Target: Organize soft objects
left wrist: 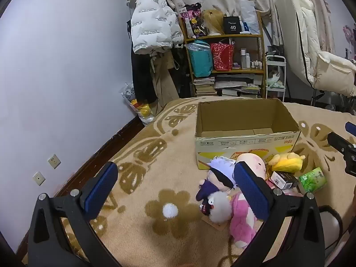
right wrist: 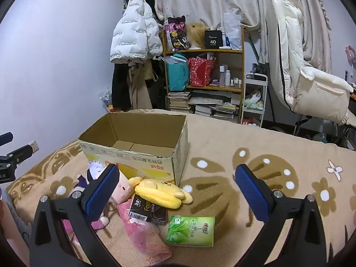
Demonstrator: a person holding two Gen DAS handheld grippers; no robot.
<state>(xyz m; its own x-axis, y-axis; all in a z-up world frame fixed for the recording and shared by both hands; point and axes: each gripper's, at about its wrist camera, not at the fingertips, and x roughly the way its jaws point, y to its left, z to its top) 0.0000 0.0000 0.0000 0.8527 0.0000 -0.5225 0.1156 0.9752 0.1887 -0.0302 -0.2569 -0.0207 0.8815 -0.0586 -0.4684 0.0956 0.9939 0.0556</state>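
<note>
A bedroom with pale lilac walls: a fleecy tan blanket with brown flower shapes (right wrist: 255, 173) covers the bed, and at the upper middle of both views stands a wooden shelf of books, bags and bottles (left wrist: 224, 64), a black box on its top board marked "40". Beside it hangs a white puffer jacket printed with small rows of text (left wrist: 151, 26), too fine to read.

At frame centre sits an open, empty corrugated cardboard box (left wrist: 242, 131) with upside-down Chinese print along its front.

The soft toys lie heaped just before the box — a white-haired plush doll in purple (left wrist: 217, 178), a peach round-headed plush (right wrist: 123, 187), a yellow plush dog (right wrist: 161, 192), a pink fuzzy plush (left wrist: 241, 218) and a grey pompom creature (left wrist: 219, 207). Among them are a black carton lettered "Face" (right wrist: 149, 211), a green tea-leaf tissue pack (right wrist: 191, 230) and a pink crinkly plastic packet (right wrist: 144, 235).

The left gripper (left wrist: 175, 189) hangs with jaws spread wide, empty, the heap at its right finger. The right gripper (right wrist: 176, 192) is likewise wide apart, holding nothing — the yellow dog lies between its blue ribbed pads (right wrist: 101, 191).
</note>
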